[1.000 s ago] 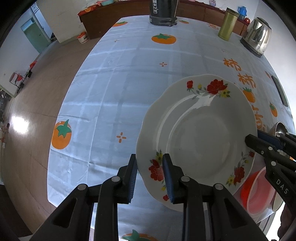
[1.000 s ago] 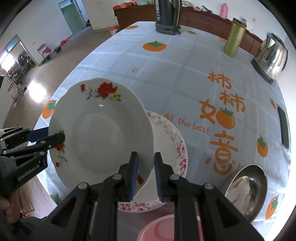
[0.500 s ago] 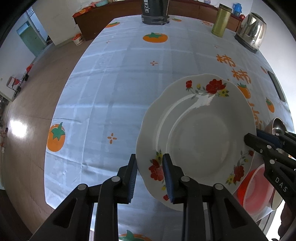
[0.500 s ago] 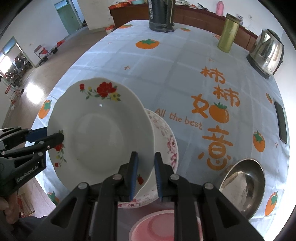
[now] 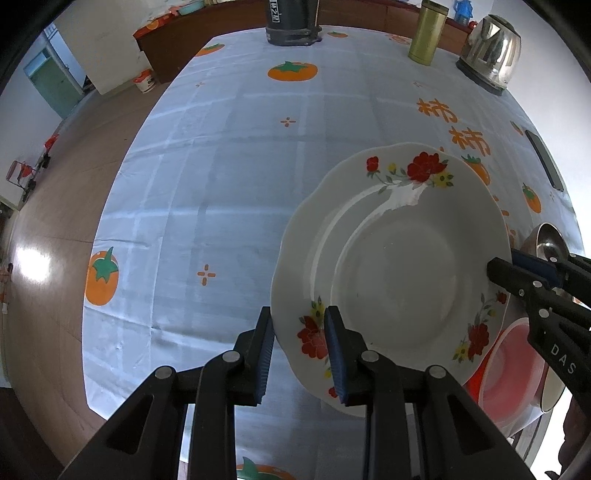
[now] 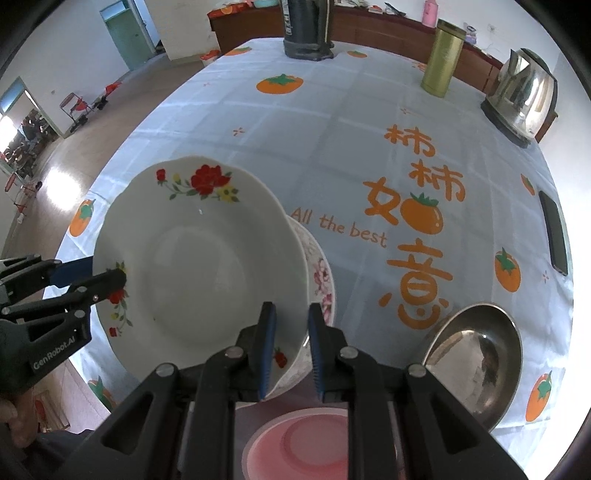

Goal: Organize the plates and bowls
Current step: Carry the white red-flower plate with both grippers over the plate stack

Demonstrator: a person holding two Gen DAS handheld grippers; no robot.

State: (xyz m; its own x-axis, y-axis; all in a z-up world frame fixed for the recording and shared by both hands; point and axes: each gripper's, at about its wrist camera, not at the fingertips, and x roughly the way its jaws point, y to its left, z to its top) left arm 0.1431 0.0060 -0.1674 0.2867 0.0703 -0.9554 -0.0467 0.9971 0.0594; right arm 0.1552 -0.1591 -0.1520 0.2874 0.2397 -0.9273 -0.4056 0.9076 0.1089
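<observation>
Nearest the right wrist camera, a pink bowl (image 6: 306, 439) sits at the table's near edge, just below the right gripper (image 6: 290, 350), whose blue-padded jaws pinch the near rim of a white plate with red flowers (image 6: 199, 266). The same plate (image 5: 399, 280) is pinched at its opposite rim by the left gripper (image 5: 299, 354), with one pad over the plate's face and the other behind its edge, so both grippers hold it between them, lifted clear of the tablecloth (image 6: 332, 155). Under its right side, a second plate with pink flowers (image 6: 321, 280) lies on the cloth, partly covered by the lifted one. To the right of that, near the table's edge, rests a steel bowl (image 6: 476, 354). Further out, the light blue cloth carries orange fruit prints and the words "All the best". A dark phone (image 6: 554, 232) lies flat by the right edge. At the far end stand a steel kettle (image 6: 524, 99), a gold canister (image 6: 443, 59) and a dark appliance (image 6: 308, 29), with a wooden sideboard (image 6: 369, 26) behind them.
</observation>
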